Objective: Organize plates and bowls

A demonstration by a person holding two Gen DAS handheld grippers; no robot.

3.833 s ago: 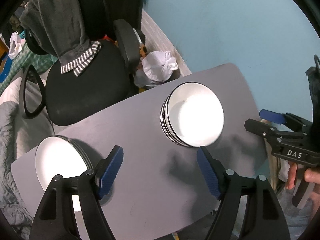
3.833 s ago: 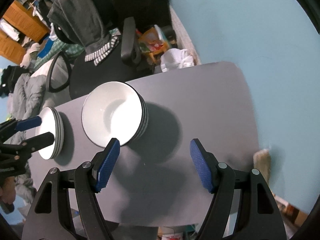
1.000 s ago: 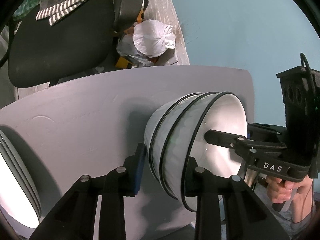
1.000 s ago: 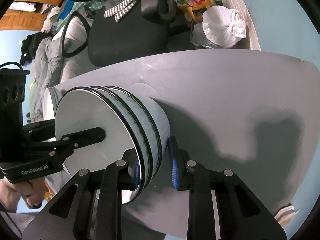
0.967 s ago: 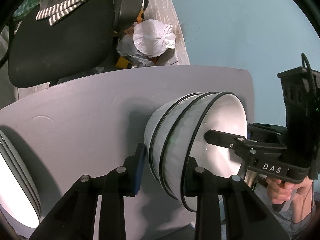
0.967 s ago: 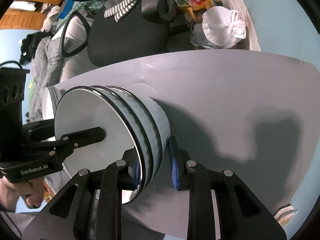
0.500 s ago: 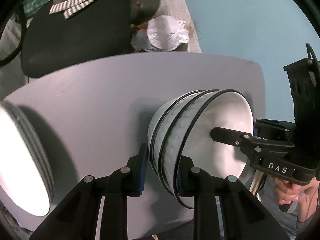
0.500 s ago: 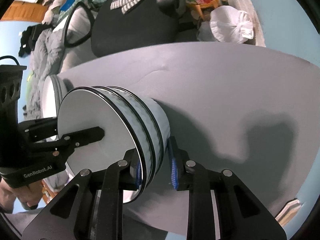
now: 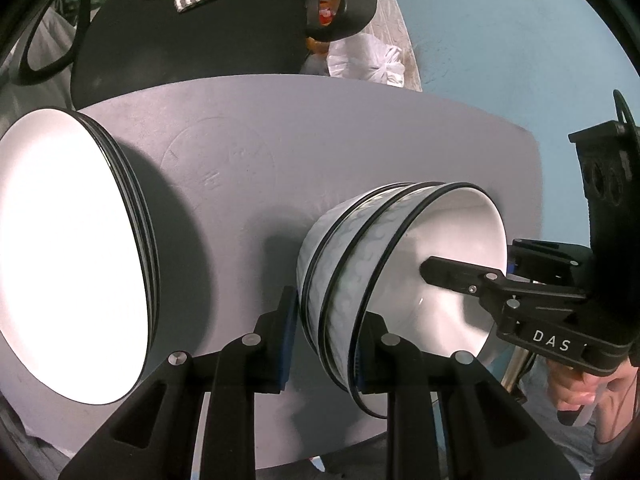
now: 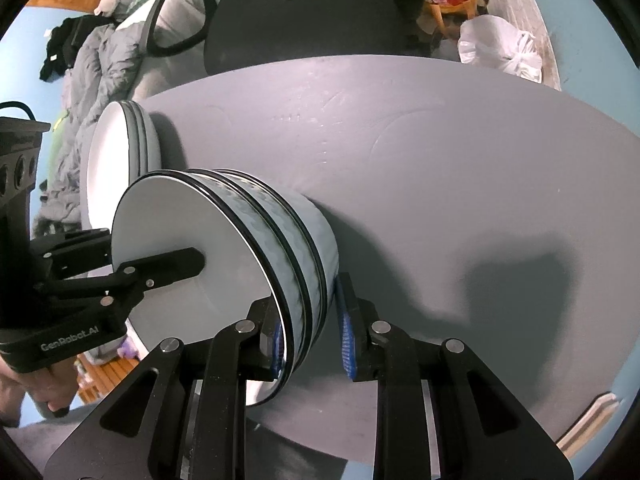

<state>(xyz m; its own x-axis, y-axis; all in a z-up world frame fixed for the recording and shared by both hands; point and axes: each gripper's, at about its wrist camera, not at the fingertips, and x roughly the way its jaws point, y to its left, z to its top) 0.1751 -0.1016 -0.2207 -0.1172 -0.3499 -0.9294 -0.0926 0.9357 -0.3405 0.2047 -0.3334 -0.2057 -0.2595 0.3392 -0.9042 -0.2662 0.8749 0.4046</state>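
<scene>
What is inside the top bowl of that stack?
Only one finger of each gripper reaches into the stack of bowls: left gripper, right gripper. Otherwise the white inside looks empty, though the fingers hide small patches.

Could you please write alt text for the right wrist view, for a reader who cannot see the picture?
Two black grippers, the right gripper and the left gripper, clamp opposite rims of a stack of bowls over a grey table. Behind it sits a stack of plates, beyond that an office chair.
</scene>
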